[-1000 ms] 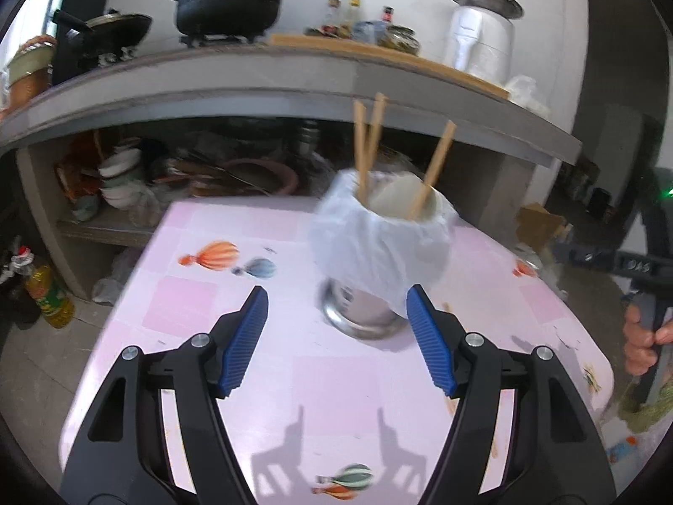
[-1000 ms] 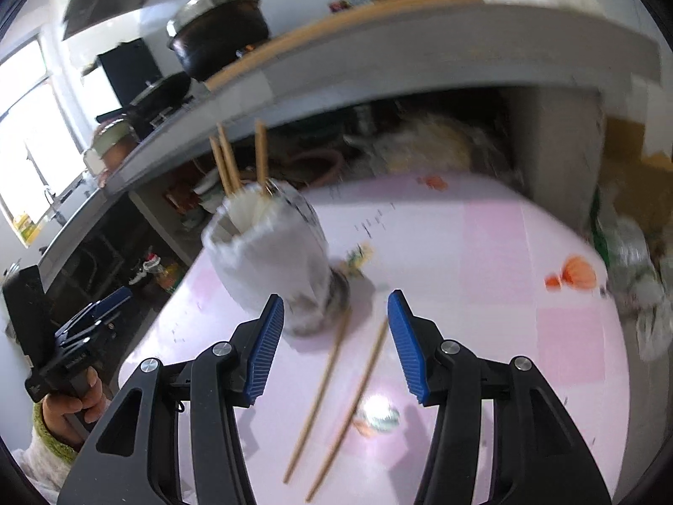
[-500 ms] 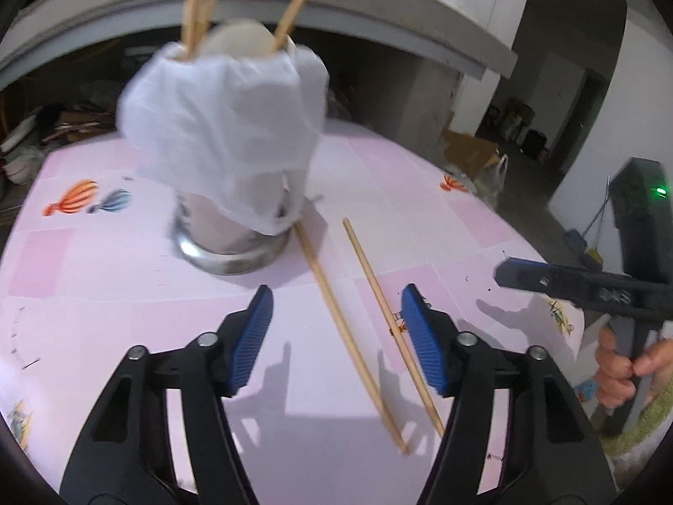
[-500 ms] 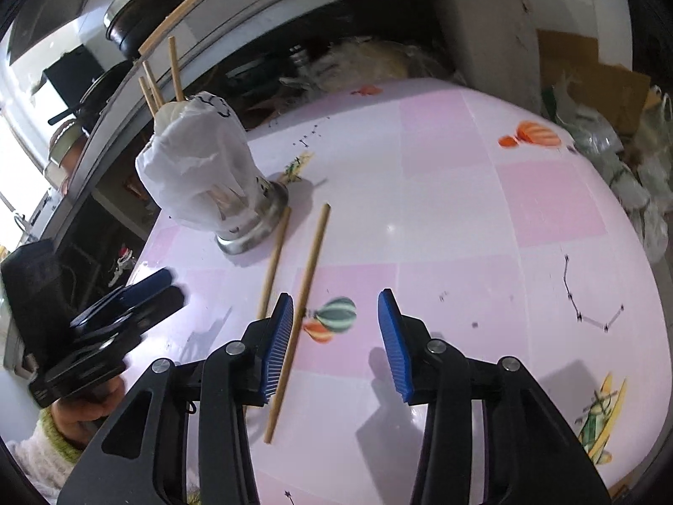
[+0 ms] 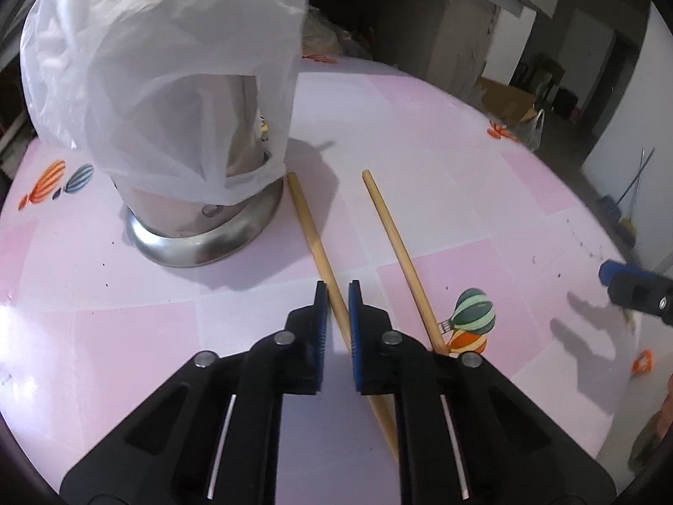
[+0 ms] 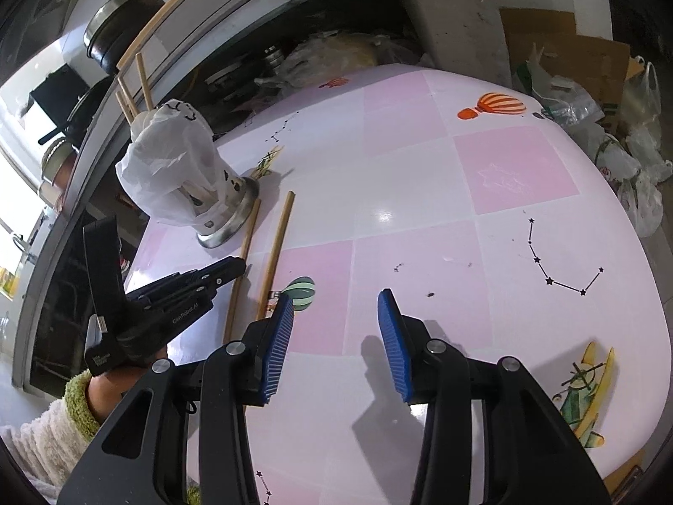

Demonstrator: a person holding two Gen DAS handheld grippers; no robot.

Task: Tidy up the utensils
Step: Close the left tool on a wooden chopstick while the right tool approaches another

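Two wooden chopsticks lie side by side on the pink table (image 5: 126,336), right of a steel utensil holder (image 5: 197,227) draped in a white plastic bag (image 5: 168,63). My left gripper (image 5: 336,290) is shut on the nearer chopstick (image 5: 311,231), its blue pads pinching the stick mid-length. The other chopstick (image 5: 395,244) lies free beside it. In the right wrist view the left gripper (image 6: 239,265) sits on that chopstick (image 6: 246,248), and the holder (image 6: 168,168) has three chopsticks (image 6: 143,80) standing in it. My right gripper (image 6: 334,307) hovers open over bare table, with nothing between its pads.
A concrete counter with a dark pot (image 6: 122,38) runs behind the table, with a cluttered shelf beneath it. Cardboard boxes (image 6: 580,54) and plastic bags (image 6: 631,168) crowd the floor past the table's far right edge. A person's sleeve (image 6: 46,433) shows at the lower left.
My left gripper dropped from in front of the holder down to the table and closed on the nearer chopstick. The right gripper sank toward the table and its jaws narrowed a little.
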